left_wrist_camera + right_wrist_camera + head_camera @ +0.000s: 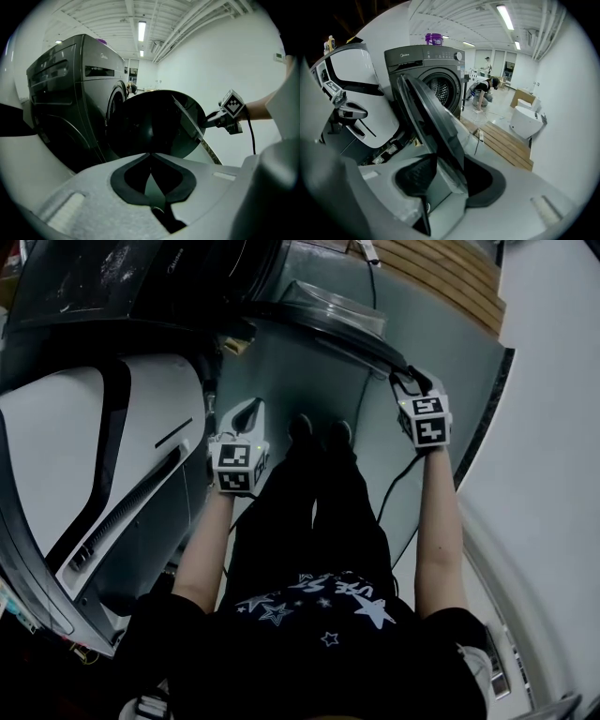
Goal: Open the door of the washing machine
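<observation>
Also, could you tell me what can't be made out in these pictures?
- Drum contents: right gripper view, partly behind the open door, the rest too dark and small.
- Control panel print: right gripper view, too small to read.
- Where the pads meet the door's rim: head view, hidden under the right gripper.
- White unit: head view, cut off by the left edge.
</observation>
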A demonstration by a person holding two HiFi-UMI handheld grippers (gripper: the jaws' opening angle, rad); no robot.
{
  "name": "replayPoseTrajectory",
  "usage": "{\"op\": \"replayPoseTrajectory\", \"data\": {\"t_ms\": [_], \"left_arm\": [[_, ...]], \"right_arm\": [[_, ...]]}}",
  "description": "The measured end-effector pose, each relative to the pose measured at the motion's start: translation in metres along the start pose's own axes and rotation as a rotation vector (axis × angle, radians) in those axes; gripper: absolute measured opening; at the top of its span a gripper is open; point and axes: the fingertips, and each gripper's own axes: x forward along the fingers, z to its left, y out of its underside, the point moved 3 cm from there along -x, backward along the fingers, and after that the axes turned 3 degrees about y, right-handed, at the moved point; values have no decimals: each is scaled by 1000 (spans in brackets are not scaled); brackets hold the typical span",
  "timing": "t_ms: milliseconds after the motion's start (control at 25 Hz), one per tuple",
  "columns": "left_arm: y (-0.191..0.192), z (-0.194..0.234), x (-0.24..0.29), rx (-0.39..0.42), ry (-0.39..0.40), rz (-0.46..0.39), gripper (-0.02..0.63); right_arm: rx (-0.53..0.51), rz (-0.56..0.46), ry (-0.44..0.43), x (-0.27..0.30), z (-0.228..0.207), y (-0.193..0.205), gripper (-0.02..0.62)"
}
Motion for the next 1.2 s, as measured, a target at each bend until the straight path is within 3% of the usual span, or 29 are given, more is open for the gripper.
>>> {"op": "replayPoseTrajectory", "data": {"t_ms": [200, 400, 840, 1200], "left_arm": [[18, -16, -1, -11, 13, 12, 11], [32, -34, -9, -3, 5, 20, 11], [75, -66, -60, -51, -130, -2, 11], [98, -87, -106, -68, -197, -20, 11]], "right_arm": [[69, -3, 4, -15, 34, 20, 177], [90, -10, -73, -24, 71, 38, 161], [89, -57, -199, -49, 139, 64, 110], [12, -74, -298, -60, 193, 73, 100]]}}
